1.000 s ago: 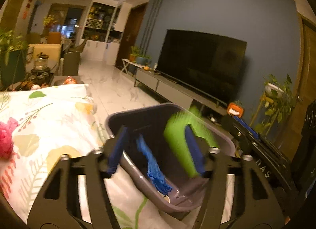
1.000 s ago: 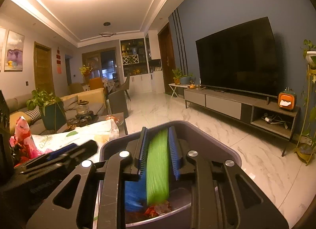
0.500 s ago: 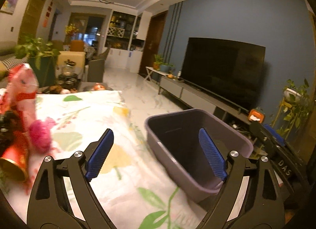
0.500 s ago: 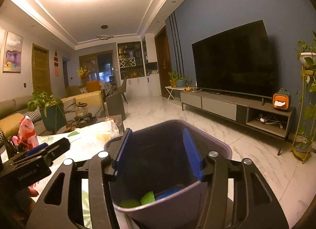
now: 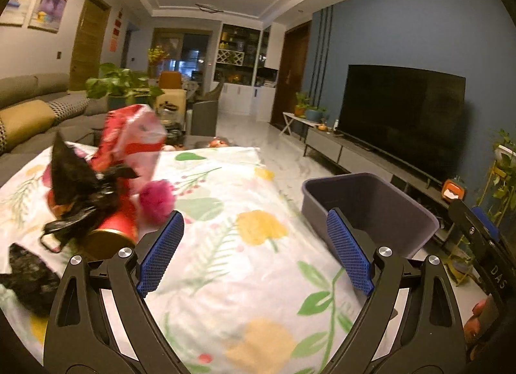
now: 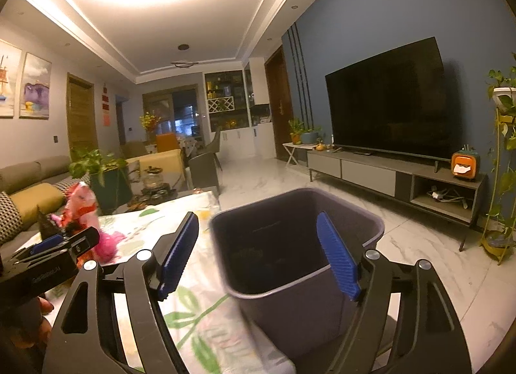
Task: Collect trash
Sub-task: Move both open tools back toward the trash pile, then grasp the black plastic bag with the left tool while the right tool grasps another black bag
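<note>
- Left tool [image 5: 254,253] released, empty, above the floral table [image 5: 225,212].
- Right tool [image 6: 258,259] released, empty, over the grey bin [image 6: 290,306].
- Trash pile [image 5: 96,187] far left.

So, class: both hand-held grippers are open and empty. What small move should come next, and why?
Probably swing the left hand-held gripper left toward the trash pile on the tablecloth: its jaws are open and empty, the bin beside the table.

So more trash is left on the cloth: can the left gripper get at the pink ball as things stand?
Probably yes: the left gripper is open and empty, and the pink ball lies just ahead-left on the tablecloth, with only a red can crowding it.
</note>
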`<state>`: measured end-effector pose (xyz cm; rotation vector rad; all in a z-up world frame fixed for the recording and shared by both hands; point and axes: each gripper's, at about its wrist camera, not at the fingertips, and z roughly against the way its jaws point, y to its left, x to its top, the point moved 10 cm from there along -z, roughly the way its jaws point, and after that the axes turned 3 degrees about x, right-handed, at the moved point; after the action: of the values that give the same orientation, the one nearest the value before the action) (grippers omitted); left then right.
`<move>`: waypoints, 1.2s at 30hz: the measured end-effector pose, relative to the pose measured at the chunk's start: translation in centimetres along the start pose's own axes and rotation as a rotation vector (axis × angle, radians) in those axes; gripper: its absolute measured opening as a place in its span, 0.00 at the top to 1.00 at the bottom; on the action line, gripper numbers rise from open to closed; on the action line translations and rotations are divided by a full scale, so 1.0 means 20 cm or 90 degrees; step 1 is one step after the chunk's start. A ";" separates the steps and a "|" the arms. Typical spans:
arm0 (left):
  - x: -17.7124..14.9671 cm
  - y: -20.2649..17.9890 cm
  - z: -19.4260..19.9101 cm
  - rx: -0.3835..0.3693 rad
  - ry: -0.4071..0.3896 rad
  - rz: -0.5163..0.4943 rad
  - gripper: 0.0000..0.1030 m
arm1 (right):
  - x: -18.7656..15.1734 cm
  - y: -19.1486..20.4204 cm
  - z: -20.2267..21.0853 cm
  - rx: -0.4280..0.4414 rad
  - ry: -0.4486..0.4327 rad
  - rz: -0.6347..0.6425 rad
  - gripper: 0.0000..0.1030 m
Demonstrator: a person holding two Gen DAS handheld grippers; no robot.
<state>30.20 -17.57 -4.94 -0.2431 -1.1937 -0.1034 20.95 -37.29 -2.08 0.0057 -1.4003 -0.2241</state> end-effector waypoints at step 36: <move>-0.29 1.16 0.43 0.241 -0.014 0.065 0.14 | -0.31 0.95 0.06 0.206 0.080 0.041 0.24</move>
<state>25.17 6.70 -10.45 0.0285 -1.1961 0.2135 21.72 -17.52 -5.42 0.2386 -1.2965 0.0579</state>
